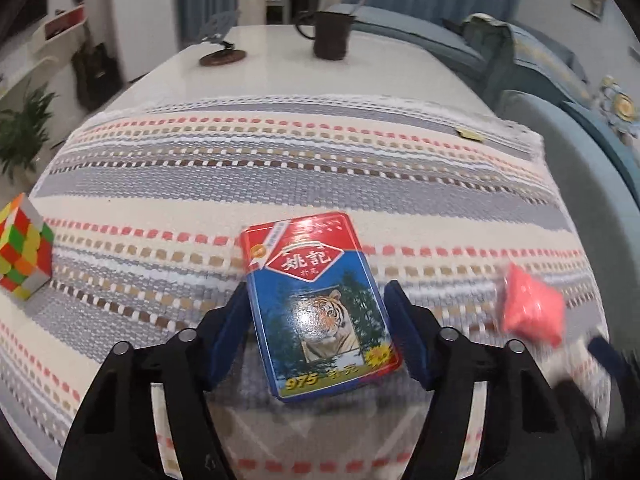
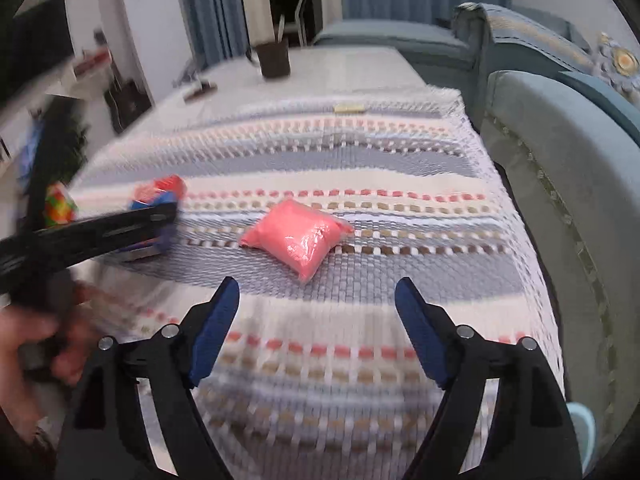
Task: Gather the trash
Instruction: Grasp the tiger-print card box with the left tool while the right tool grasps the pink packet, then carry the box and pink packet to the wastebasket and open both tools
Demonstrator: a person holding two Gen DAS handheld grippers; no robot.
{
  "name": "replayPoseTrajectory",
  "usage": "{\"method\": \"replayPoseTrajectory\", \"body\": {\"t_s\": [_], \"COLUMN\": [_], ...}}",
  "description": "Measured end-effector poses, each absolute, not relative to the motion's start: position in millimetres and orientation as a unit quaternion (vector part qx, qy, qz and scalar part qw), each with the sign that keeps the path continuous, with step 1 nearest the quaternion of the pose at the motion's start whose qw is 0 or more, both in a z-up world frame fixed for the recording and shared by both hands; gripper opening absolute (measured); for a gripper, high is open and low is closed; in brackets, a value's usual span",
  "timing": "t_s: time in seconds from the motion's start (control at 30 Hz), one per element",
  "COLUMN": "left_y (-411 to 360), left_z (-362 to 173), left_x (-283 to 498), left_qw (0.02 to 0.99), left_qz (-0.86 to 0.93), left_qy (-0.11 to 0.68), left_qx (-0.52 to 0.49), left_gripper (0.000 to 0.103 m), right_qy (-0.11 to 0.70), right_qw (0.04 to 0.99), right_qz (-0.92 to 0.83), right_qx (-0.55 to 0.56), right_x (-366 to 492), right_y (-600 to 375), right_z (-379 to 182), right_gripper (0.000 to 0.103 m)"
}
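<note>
Blue fingers of the left gripper spread around the card box on the striped cloth; right gripper wide open, low, pink packet just ahead.

Pink plastic bag, crumpled, flat on striped cloth; tiger card box nearby
</note>
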State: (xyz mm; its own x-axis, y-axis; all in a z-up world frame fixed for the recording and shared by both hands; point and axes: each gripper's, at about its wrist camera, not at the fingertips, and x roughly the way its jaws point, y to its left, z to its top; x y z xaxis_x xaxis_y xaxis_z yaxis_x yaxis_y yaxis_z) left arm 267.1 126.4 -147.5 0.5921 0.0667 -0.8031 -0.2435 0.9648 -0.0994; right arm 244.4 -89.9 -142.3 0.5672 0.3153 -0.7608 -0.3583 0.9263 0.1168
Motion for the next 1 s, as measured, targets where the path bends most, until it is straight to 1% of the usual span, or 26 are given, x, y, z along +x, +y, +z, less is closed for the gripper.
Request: {"method": "replayPoseTrajectory", "body": {"t_s": [0.1, 0.2, 0.43, 0.47, 0.5, 0.53, 0.57, 0.6, 0.77, 0.9, 1.0], "left_y": [127.3, 125.6, 127.5, 127.5, 127.7, 128.1, 128.9, 129.3, 127.2, 119.6, 94.4], "left_z": [-149.7, -150.0, -150.5, -150.6, -150.6, -150.5, -150.7, -150.6, -149.5, -138.3, -119.4], "left_x": [243.6, 239.1, 241.6, 241.2, 241.6, 241.1, 242.4, 241.8, 242.9, 226.3, 202.9], "left_qw": [0.900, 0.901, 0.902, 0.902, 0.902, 0.902, 0.902, 0.902, 0.904, 0.911, 0.917], "left_qz": [0.059, 0.049, 0.046, 0.046, 0.046, 0.046, 0.046, 0.046, 0.046, 0.002, -0.040], "left_qy": [0.424, 0.422, 0.420, 0.420, 0.420, 0.420, 0.420, 0.420, 0.417, 0.398, 0.384], "left_qx": [-0.082, -0.083, -0.087, -0.087, -0.087, -0.087, -0.087, -0.087, -0.081, -0.106, -0.105], "left_gripper": [0.063, 0.063, 0.063, 0.063, 0.063, 0.063, 0.063, 0.063, 0.061, 0.060, 0.060], "right_qy": [0.436, 0.437, 0.450, 0.446, 0.443, 0.441, 0.440, 0.435, 0.385, 0.376, 0.373], "right_qw": [0.877, 0.878, 0.872, 0.873, 0.874, 0.874, 0.873, 0.875, 0.903, 0.911, 0.912], "right_qz": [0.196, 0.188, 0.190, 0.194, 0.199, 0.202, 0.205, 0.206, 0.181, 0.169, 0.169], "right_qx": [-0.050, -0.058, -0.029, -0.029, -0.032, -0.038, -0.044, -0.051, -0.057, -0.034, -0.003], "right_x": [261.8, 277.5, 298.7, 296.5, 293.9, 291.8, 291.0, 288.5, 268.1, 249.2, 224.9], "right_y": [-74.3, -67.5, -70.0, -69.7, -68.2, -66.0, -63.2, -60.8, -63.3, -79.4, -104.0], "right_z": [-147.9, -149.4, -154.5, -154.0, -153.3, -153.4, -153.3, -152.6, -140.4, -134.2, -126.3], "right_gripper": [0.076, 0.077, 0.076, 0.071, 0.060, 0.056, 0.044, 0.038, 0.036, 0.035, 0.034]}}
